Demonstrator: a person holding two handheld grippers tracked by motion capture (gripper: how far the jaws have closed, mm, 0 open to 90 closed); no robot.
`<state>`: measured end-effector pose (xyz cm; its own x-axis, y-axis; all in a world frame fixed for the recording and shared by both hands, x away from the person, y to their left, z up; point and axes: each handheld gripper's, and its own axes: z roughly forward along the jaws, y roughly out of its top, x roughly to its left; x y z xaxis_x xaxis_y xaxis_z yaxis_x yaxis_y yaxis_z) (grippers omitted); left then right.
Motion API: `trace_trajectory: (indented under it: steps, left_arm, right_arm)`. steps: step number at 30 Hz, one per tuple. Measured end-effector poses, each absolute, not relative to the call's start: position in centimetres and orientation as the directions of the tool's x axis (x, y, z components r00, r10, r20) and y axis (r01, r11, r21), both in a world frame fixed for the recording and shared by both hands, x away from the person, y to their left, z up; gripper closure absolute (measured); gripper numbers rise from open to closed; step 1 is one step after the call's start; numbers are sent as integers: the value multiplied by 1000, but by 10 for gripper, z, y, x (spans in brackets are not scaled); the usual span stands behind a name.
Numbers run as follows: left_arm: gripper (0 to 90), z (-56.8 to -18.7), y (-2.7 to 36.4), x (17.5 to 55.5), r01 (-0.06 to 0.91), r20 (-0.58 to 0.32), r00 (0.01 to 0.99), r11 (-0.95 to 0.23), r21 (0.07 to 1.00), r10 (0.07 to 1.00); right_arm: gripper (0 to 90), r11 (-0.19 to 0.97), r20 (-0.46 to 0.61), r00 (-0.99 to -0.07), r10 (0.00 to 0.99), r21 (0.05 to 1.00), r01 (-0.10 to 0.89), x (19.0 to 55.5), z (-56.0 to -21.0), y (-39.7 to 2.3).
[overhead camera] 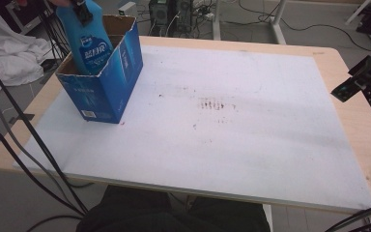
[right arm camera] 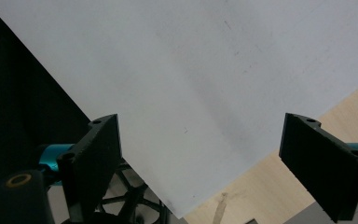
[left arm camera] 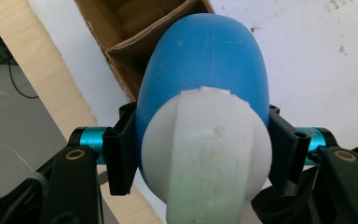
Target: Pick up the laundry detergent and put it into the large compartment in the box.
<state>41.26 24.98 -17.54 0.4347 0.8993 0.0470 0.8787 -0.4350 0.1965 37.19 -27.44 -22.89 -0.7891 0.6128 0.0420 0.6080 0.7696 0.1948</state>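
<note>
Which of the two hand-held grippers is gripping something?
The left hand-held gripper: its jaws clamp the blue plastic bottle above the blue cardboard box. The right hand-held gripper stands open, holding nothing.

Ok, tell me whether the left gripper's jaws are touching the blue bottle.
Touching. In the left gripper view, the left gripper has both black jaws pressed against the sides of the blue bottle, just behind its white cap.

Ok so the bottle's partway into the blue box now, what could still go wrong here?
1. The blue bottle leans against the torn front edge of the cardboard box; pushing it further down might bend that wall or tip the box.
2. The left gripper grips only up near the white cap, on a rounded surface, so the bottle could swivel or slip.
3. The right gripper hangs open over the table's right edge, so nothing braces the box.
</note>
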Motion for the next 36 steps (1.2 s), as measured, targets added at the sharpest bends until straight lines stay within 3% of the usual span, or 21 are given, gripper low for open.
trace_trajectory:
  steps: [36]
  left_arm:
    - [376, -243, 252, 411, 866, 42, 477, -478, 149, 878]
  right_arm:
    - [121, 767, 49, -786, 616, 189, 613, 372, -233, -277]
